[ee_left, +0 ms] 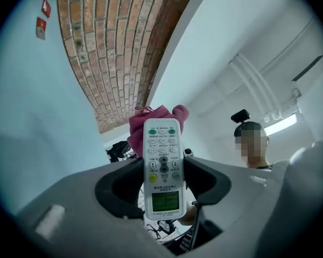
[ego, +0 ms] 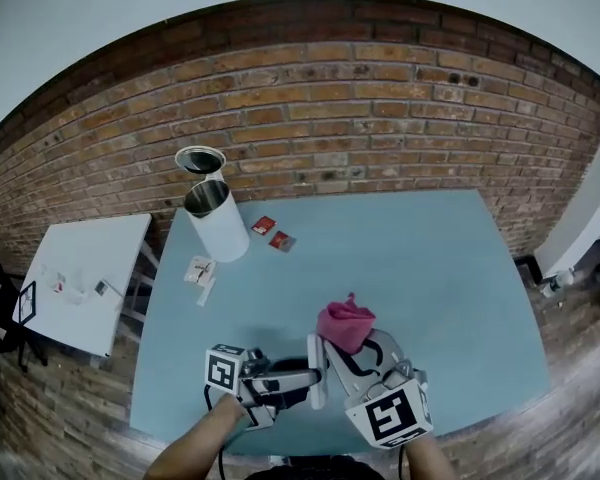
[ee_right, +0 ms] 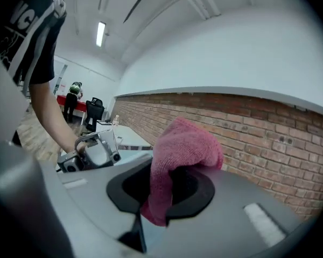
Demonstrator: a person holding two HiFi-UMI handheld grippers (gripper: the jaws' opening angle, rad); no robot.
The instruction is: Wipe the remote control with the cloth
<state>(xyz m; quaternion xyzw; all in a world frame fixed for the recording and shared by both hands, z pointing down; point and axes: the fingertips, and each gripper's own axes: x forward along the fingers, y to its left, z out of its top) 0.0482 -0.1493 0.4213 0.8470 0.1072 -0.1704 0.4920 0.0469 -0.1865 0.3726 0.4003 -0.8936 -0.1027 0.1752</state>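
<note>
Above blue table (ego: 430,268), left tool (ee_left: 162,172) clamps remote control (ee_left: 162,144), right tool (ee_right: 169,190) pinches cloth (ee_right: 185,144) alongside.

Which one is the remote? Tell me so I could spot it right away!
Start at the big pale blue table by the brick wall. Above its near edge, the left hand-held gripper clamps the remote control: a slim white bar with buttons and a small green screen. Unlike the bunched pink cloth beside it, it is flat and white.
</note>
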